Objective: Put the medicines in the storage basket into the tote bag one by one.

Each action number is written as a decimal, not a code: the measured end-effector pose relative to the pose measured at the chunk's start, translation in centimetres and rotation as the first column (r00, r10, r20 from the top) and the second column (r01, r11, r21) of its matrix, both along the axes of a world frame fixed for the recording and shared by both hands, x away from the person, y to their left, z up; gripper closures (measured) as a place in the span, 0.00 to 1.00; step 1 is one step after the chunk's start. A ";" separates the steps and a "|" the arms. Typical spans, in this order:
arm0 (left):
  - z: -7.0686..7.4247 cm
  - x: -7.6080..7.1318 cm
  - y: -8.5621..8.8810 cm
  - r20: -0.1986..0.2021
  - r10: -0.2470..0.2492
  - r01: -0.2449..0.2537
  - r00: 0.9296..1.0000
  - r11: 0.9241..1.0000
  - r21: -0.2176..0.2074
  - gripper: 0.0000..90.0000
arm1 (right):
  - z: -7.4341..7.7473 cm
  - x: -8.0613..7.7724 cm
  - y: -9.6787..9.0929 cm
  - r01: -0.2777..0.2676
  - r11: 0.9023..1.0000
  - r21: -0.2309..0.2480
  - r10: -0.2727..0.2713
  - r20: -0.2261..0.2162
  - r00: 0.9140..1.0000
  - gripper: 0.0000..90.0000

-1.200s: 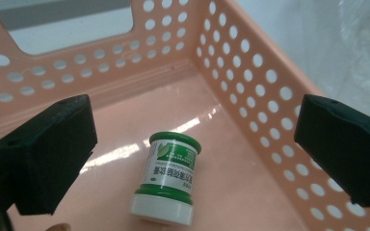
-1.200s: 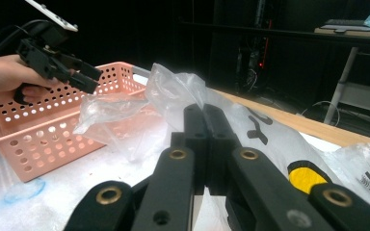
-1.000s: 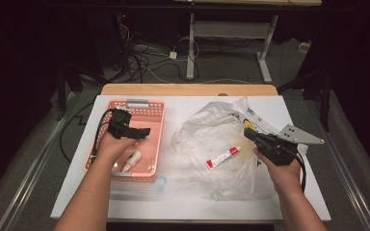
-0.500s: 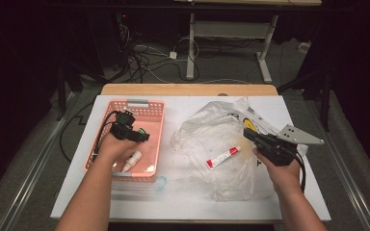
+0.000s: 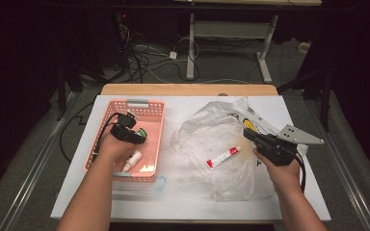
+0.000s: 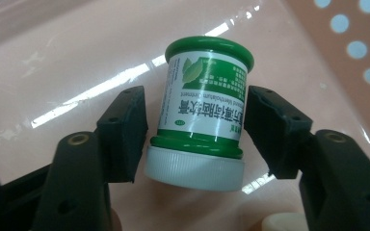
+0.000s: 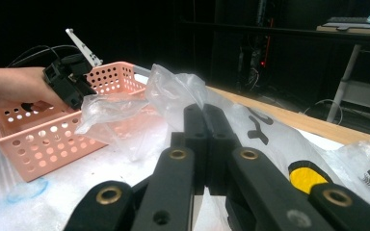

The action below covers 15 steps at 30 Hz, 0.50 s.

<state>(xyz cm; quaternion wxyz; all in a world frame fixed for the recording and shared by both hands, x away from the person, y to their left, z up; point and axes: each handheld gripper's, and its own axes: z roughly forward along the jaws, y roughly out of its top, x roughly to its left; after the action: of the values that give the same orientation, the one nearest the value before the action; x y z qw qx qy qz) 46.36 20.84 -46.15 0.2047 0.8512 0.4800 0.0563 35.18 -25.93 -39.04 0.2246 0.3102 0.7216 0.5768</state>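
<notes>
- Left gripper [image 6: 196,137] sat inside the pink basket [image 5: 150,107], jaws apart either side of a green jar [image 6: 203,103], gaps showing both sides.
- Right gripper [image 7: 204,120] was fully closed, empty, over the plastic bag [image 5: 207,130].
- Red-white tube [image 5: 223,157] lay on the bag.

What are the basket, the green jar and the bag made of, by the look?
Basket: pink moulded plastic, glossy, with punched round holes. Green jar: looks like glossy plastic, printed paper-like label, ribbed white screw cap. Bag: thin clear plastic film, crinkled and see-through.
</notes>
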 end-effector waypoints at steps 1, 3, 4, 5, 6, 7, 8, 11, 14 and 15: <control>-0.1 0.0 0.0 0.001 -0.005 0.005 1.000 1.000 0.006 0.47 | 0.0 0.0 0.0 -0.001 1.000 0.000 0.001 -0.001 1.000 1.00; -0.1 0.0 -0.1 0.013 -0.002 0.002 1.000 1.000 0.014 0.49 | 0.0 0.0 0.1 0.000 1.000 0.003 0.000 -0.004 1.000 1.00; -0.1 0.0 -0.1 0.017 -0.005 0.004 1.000 1.000 0.019 0.52 | -0.1 0.0 0.1 -0.001 1.000 0.002 0.001 -0.004 1.000 1.00; -0.1 0.0 -0.1 0.017 -0.006 0.005 1.000 1.000 0.018 0.53 | -0.1 0.0 0.1 -0.001 1.000 0.001 0.001 -0.007 1.000 1.00; -0.1 0.0 -0.1 0.018 -0.006 0.005 1.000 1.000 0.020 0.54 | -0.1 0.0 0.1 -0.001 1.000 0.001 0.001 -0.006 1.000 1.00; -0.1 0.0 -0.2 0.017 -0.003 0.002 1.000 1.000 0.021 0.54 | -0.1 0.0 0.1 0.000 1.000 0.001 0.000 -0.007 1.000 1.00; -0.1 0.0 -0.2 0.018 -0.002 0.002 1.000 1.000 0.022 0.54 | -0.1 0.0 0.1 0.001 1.000 0.001 -0.001 -0.007 1.000 1.00; -0.1 0.0 -0.3 0.020 0.005 -0.006 1.000 1.000 0.017 0.55 | -0.1 0.0 0.1 0.003 1.000 0.001 -0.003 -0.007 1.000 1.00; 0.0 0.0 -0.3 0.014 0.012 -0.012 1.000 1.000 0.010 0.55 | -0.1 0.0 0.2 0.001 1.000 -0.003 -0.001 -0.004 1.000 1.00; 0.1 0.0 -0.3 0.015 0.017 -0.017 1.000 1.000 0.002 0.55 | -0.1 -0.1 0.2 0.000 1.000 -0.003 0.000 -0.004 1.000 1.00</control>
<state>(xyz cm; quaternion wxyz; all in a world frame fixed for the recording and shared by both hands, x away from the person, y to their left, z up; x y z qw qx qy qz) 46.34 20.58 -46.10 0.2067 0.8469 0.4855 0.0649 35.11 -25.76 -39.11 0.2236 0.3112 0.7227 0.5752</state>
